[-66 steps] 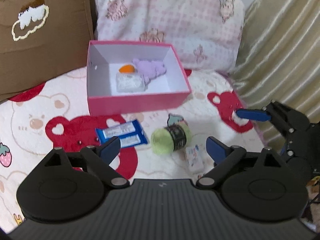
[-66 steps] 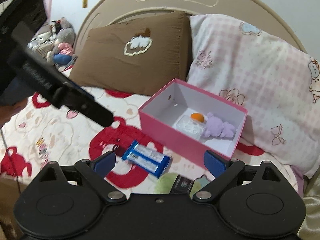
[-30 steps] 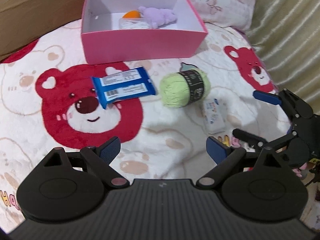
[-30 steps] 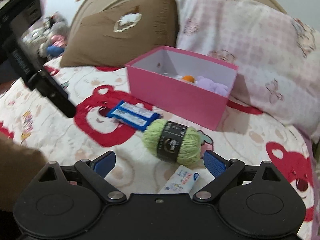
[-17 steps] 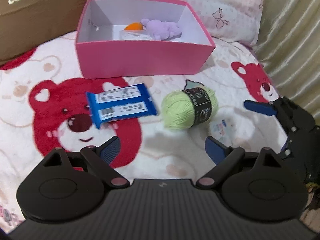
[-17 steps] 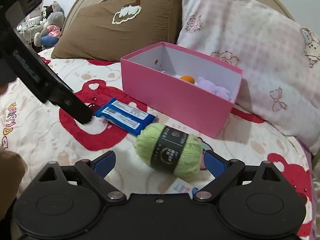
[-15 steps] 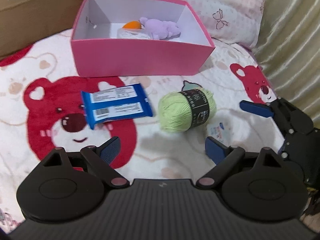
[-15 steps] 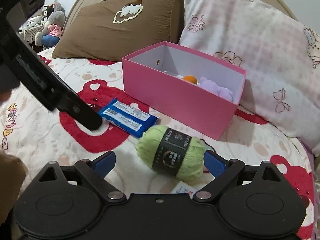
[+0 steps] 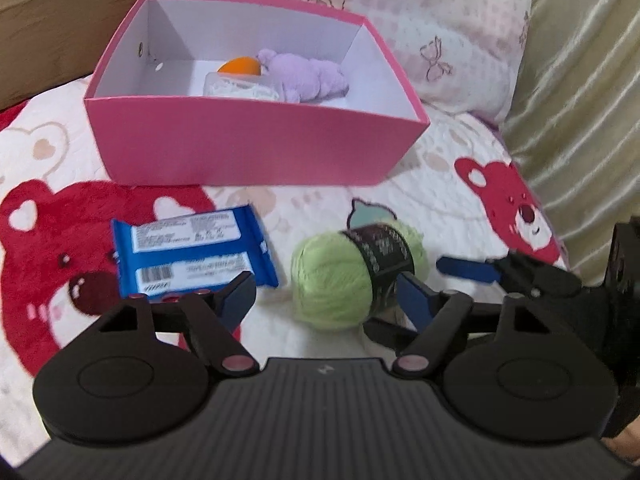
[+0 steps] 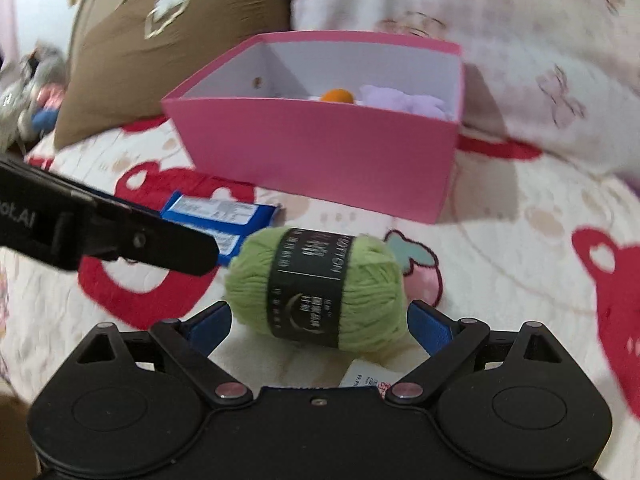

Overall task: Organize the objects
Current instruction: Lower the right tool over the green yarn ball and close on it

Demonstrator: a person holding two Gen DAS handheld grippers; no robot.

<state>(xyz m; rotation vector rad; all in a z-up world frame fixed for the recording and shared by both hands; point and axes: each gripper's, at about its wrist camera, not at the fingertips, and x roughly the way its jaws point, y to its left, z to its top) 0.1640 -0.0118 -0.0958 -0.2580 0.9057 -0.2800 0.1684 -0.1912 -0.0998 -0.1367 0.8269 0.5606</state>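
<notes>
the green yarn ball [image 10: 320, 286] lies on the bear-print bed cover [image 9: 48, 152], in front of the pink box [image 9: 256, 148] and just right of the blue snack packet [image 9: 192, 252]. the right tongs [image 10: 318, 324] stand wide with the ball between the blue pads, not pressing it. the left tongs [image 9: 326, 298] are closing over the gap between packet and ball, gripping nothing. a purple plush [image 9: 308, 80] sits inside the box.
</notes>
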